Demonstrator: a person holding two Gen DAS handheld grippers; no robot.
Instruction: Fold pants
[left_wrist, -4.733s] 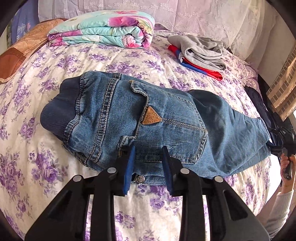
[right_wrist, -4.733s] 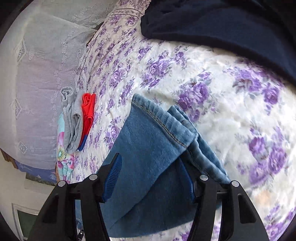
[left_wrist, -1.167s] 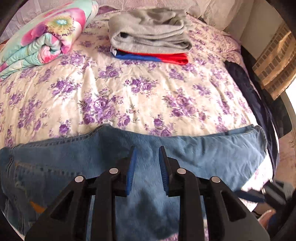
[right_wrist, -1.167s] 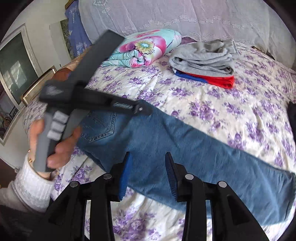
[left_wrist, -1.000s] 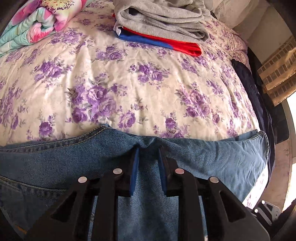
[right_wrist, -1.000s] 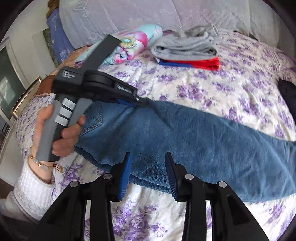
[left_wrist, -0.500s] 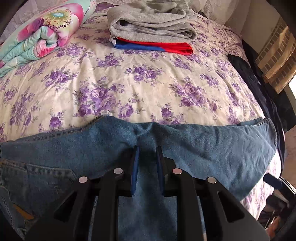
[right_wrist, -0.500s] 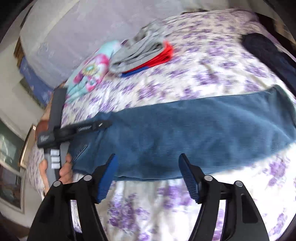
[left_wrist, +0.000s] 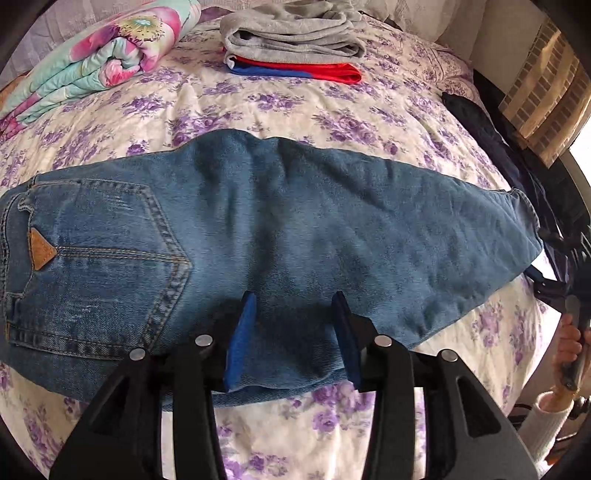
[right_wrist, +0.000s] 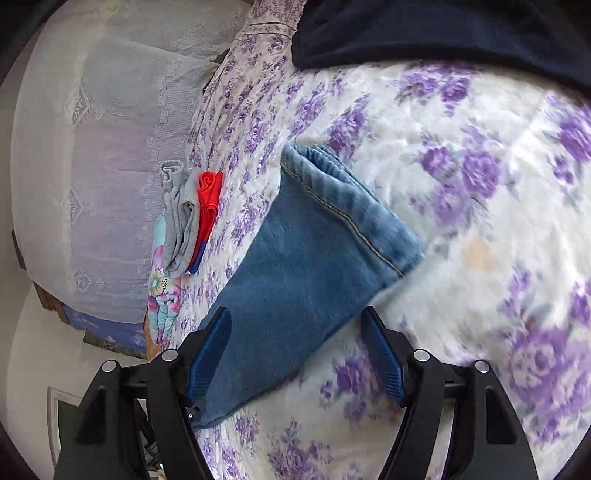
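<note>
Claws (left_wrist: 291, 332) (right_wrist: 295, 350) open | jeans (left_wrist: 280, 229) between blades (both ends)

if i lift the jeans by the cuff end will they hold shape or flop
Probably flop: the jeans lie soft and wrinkled on the bed. The doubled cuff looks thick, so likely easy to pinch. Dense denim may feel heavy and drag.

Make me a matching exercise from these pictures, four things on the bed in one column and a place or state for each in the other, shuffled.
Things:
1. jeans
2. grey clothes
3. floral quilt
4. left gripper

States:
A. rolled up, far left
B. open over the denim
C. laid out flat along the bed
D. stacked on a red garment

Pairs: 1-C, 2-D, 3-A, 4-B
</note>
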